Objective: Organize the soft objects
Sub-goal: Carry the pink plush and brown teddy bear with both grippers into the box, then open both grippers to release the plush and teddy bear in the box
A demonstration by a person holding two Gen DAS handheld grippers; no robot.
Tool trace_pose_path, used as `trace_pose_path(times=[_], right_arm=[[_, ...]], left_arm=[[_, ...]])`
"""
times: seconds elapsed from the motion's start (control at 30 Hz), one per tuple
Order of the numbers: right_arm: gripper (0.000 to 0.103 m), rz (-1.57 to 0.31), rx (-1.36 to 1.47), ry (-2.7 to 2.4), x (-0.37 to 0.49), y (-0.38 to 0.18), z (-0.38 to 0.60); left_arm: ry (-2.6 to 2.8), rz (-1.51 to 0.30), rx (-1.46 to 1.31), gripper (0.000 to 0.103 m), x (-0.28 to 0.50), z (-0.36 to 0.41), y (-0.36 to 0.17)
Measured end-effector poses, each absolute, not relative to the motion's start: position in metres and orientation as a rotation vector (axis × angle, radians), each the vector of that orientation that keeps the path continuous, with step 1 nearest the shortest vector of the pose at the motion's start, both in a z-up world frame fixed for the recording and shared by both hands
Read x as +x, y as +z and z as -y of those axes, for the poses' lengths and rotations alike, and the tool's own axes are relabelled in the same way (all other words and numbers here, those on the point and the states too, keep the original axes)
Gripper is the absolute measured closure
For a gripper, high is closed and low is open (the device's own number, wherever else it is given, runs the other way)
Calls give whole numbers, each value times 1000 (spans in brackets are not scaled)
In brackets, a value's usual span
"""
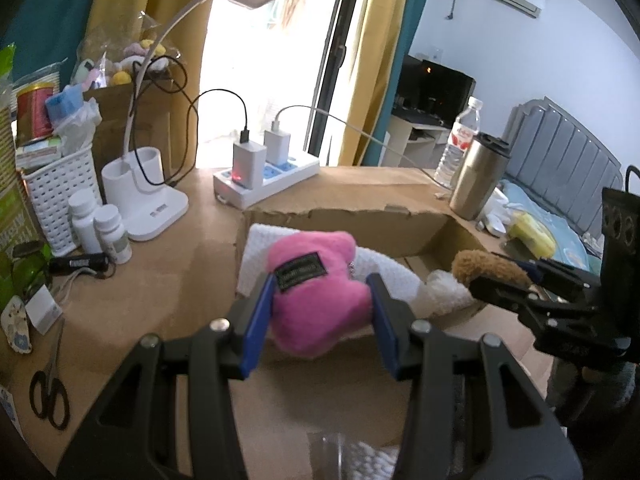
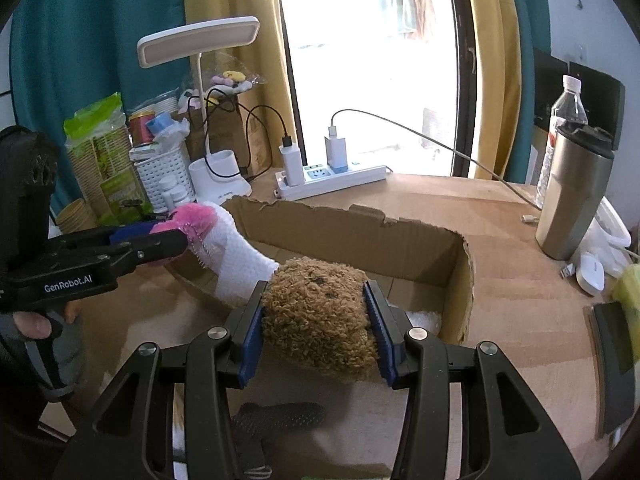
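Left gripper [image 1: 322, 312] jaws half-open, clamping fuzzy pink plush [image 1: 316, 280]; right gripper [image 2: 318, 320] jaws likewise on curly brown plush [image 2: 316, 312] over torn cardboard box [image 2: 464, 280].

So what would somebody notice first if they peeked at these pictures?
Probably the bright pink plush toy squeezed in the left gripper, just over the open cardboard box. Next, the fuzzy brown plush toy clamped in the right gripper beside it, above the same box. A white fluffy cloth already lies over the box's left edge.
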State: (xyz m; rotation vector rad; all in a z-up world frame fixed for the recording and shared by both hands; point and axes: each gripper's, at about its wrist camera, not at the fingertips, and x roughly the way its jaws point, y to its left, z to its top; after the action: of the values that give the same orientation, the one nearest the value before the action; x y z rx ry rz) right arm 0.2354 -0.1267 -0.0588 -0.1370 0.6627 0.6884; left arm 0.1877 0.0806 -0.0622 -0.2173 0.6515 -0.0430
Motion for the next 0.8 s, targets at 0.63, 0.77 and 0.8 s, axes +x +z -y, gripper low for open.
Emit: trace_pose_path(times=[0.63, 0.77, 0.8], right_arm=[[54, -699, -149, 675, 271, -72, 106], [54, -717, -148, 669, 277, -77, 102], [54, -722, -148, 667, 279, -78, 101]], left_arm=[[-63, -721, -244, 54, 226, -100, -88], [-71, -734, -251, 54, 233, -102, -93], [-72, -735, -243, 52, 234, -101, -93]])
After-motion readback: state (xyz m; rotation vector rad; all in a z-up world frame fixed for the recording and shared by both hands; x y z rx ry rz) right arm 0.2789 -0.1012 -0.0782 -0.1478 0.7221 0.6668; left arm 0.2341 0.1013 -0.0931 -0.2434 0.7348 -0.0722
